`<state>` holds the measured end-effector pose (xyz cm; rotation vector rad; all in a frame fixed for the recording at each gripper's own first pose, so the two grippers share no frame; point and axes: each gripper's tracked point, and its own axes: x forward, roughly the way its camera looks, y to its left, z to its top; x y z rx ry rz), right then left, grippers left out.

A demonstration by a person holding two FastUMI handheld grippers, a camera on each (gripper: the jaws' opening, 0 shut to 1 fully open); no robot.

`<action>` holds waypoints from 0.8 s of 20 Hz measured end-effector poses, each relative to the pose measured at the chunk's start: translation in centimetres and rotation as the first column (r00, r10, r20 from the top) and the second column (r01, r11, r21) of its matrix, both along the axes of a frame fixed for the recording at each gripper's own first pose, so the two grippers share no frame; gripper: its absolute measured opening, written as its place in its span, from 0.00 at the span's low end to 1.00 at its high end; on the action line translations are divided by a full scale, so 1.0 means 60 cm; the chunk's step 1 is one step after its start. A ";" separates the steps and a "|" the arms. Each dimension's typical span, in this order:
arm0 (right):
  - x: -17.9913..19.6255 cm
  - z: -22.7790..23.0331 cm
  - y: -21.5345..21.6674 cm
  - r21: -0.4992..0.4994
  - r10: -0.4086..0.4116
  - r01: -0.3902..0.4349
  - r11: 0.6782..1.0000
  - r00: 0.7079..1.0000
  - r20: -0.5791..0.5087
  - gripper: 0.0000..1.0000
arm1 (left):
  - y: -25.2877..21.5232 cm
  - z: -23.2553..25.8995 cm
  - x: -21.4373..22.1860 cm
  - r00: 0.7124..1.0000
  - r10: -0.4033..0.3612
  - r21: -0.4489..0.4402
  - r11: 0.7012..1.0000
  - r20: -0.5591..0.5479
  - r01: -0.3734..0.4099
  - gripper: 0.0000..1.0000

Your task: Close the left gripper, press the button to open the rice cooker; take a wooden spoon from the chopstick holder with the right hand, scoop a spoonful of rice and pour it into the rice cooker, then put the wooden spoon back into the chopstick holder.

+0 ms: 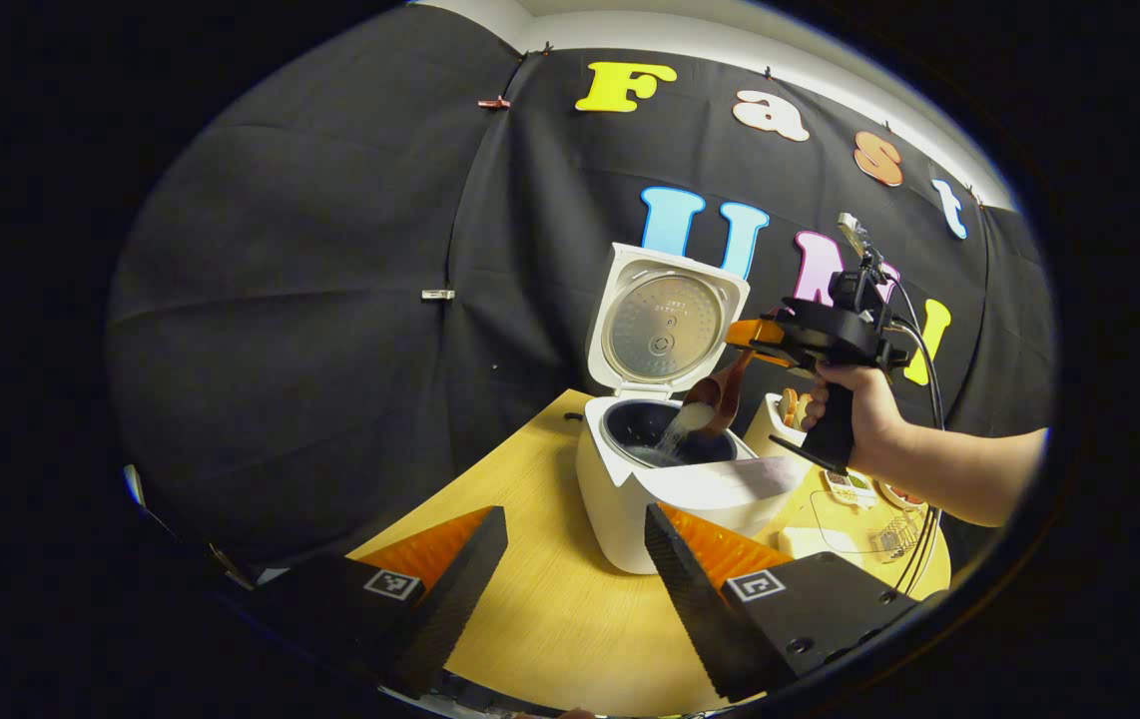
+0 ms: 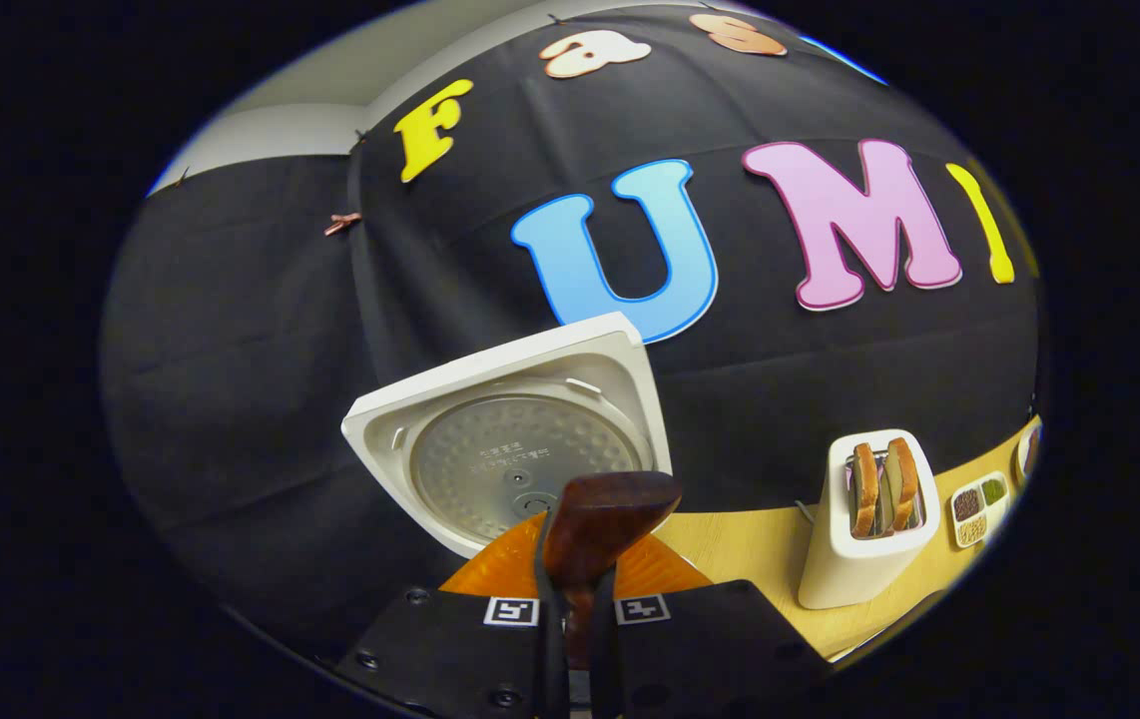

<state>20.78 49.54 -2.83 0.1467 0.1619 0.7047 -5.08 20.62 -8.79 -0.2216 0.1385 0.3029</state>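
Note:
The white rice cooker (image 1: 630,499) stands on the wooden table with its lid (image 1: 665,320) raised upright. My right gripper (image 1: 755,338), held by a hand (image 1: 859,409), hovers above the pot and is shut on the handle of a wooden spoon (image 1: 718,397). The spoon tilts down and white rice (image 1: 678,429) streams from it into the dark inner pot (image 1: 665,449). In the right gripper view the spoon (image 2: 602,519) sticks out between my shut right gripper (image 2: 575,574), in front of the lid (image 2: 515,454). My left gripper (image 1: 570,579) is open near the cooker's front, holding nothing.
A white toaster (image 2: 874,519) with bread slices stands right of the cooker, seen also as the toaster (image 1: 780,419) behind it. A small divided dish of seeds (image 2: 974,504) and a wire rack (image 1: 891,539) lie at the table's right. Cables hang from the right gripper.

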 end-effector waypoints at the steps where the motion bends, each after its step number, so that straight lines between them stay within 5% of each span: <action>1: -0.006 0.002 0.006 -0.016 0.020 -0.019 1.000 1.000 0.024 0.13 | -0.002 -0.001 0.000 1.000 -0.006 0.002 1.000 -0.003 0.006 0.96; 11: -0.060 -0.017 0.066 -0.271 0.235 -0.167 0.948 0.942 0.241 0.12 | -0.019 0.003 0.005 0.999 -0.037 -0.038 0.999 0.020 0.038 0.96; 16: -0.108 -0.042 0.092 -0.379 0.357 -0.241 0.894 0.892 0.276 0.12 | -0.021 0.004 -0.001 1.000 -0.026 0.028 0.999 0.015 0.025 0.96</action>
